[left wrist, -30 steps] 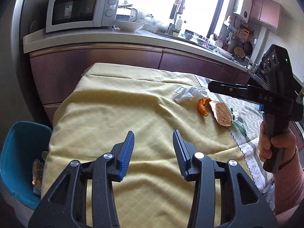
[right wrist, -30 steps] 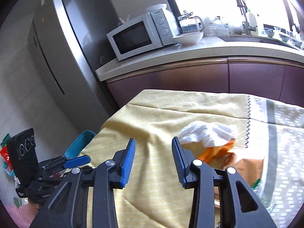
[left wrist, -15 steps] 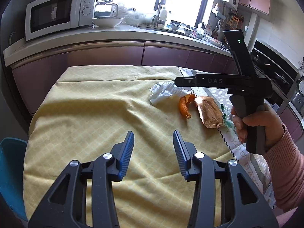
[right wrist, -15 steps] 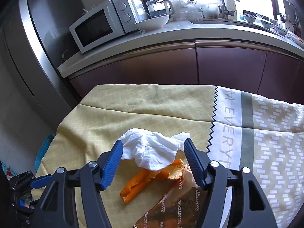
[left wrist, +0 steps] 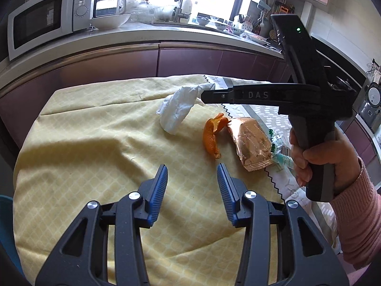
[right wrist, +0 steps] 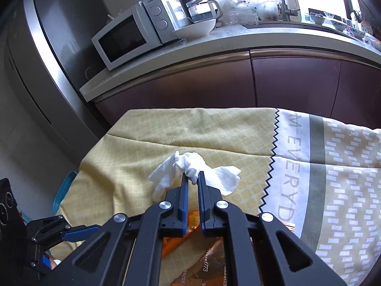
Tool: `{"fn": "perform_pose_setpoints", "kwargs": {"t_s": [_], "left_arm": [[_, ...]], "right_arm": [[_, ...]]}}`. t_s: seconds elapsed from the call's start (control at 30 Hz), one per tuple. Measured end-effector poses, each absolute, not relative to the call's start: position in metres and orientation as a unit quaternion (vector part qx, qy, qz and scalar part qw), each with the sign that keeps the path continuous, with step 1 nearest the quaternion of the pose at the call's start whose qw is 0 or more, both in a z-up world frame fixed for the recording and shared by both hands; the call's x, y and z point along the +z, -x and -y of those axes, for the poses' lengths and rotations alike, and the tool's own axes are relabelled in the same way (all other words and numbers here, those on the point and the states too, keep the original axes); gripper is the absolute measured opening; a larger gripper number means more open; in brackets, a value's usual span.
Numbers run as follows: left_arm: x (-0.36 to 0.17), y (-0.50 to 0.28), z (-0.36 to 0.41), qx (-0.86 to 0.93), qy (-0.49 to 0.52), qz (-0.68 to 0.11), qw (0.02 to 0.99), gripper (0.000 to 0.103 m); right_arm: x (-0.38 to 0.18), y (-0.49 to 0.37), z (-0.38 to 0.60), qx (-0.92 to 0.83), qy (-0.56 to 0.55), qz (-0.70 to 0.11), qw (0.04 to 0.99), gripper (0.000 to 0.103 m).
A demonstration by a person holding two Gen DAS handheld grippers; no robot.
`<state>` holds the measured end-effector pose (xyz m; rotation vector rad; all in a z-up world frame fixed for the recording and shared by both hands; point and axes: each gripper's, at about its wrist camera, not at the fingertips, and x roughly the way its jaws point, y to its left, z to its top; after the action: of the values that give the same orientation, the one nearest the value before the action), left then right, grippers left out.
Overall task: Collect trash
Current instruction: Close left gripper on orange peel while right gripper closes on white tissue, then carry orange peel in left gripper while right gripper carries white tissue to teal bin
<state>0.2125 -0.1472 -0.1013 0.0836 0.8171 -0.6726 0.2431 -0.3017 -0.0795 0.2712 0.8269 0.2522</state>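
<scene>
Kitchen setting: a worktop point(left wrist: 71, 143) draped in soft yellow cloth with a pale lattice print, joined along a black zigzag seam to a white and grey-green panel point(right wrist: 316, 157) printed with broken letters reading "M EVERYD". Behind it ran glossy plum cabinet fronts under a pale counter bearing a white boxy microwave point(right wrist: 133, 35), its small brand mark too fine to read with certainty, a white bowl point(right wrist: 194, 28) and a glass kettle point(right wrist: 202, 10). Trash lay near the seam: a crumpled white paper tissue point(right wrist: 190, 164), a curled strip of orange peel point(left wrist: 212, 135), a shiny copper-coloured foil snack packet point(left wrist: 252, 146) with fine print of which only "773" could be made out in the right wrist view, and a clear wrapper with green print point(left wrist: 281, 152) just beyond the packet. The right gripper point(right wrist: 193, 178), black with ribbed blue pads and "DAS" moulded on its arm, was pinched nearly closed on the tissue, whose bunched folds bulged above the fingertips while its lower end hung to the cloth. A hand point(left wrist: 319, 159) in a pink knitted sleeve gripped its handle. The left gripper point(left wrist: 191, 174) stood partly open over bare cloth, holding nothing, well short of the peel.
</scene>
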Motion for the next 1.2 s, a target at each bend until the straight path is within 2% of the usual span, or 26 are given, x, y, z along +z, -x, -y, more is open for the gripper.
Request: {"fn": "perform_pose_setpoints", "kwargs": {"t_s": [0.3, 0.47, 0.67, 0.9, 1.2], "left_arm": [[-0.113, -0.240, 0.192, -0.337, -0.047, -0.423, 0.840, 0.041], [-0.123, -0.254, 0.210, -0.335, -0.047, -0.448, 0.827, 0.025], [-0.129, -0.264, 0.209, -0.328, -0.035, -0.459, 0.825, 0.016], [-0.127, -0.255, 0.202, -0.317, -0.030, -0.454, 0.832, 0.014], [-0.106, -0.235, 0.152, -0.299, -0.005, -0.431, 0.851, 0.013]], "right_arm": [[-0.058, -0.227, 0.320, 0.126, -0.161, -0.356, 0.912, 0.006], [-0.055, -0.221, 0.328, 0.129, -0.175, -0.346, 0.913, 0.006], [-0.053, -0.215, 0.334, 0.135, -0.188, -0.336, 0.913, 0.006], [-0.051, -0.207, 0.338, 0.143, -0.203, -0.323, 0.913, 0.006], [-0.045, -0.196, 0.329, 0.162, -0.218, -0.309, 0.912, 0.006]]}}
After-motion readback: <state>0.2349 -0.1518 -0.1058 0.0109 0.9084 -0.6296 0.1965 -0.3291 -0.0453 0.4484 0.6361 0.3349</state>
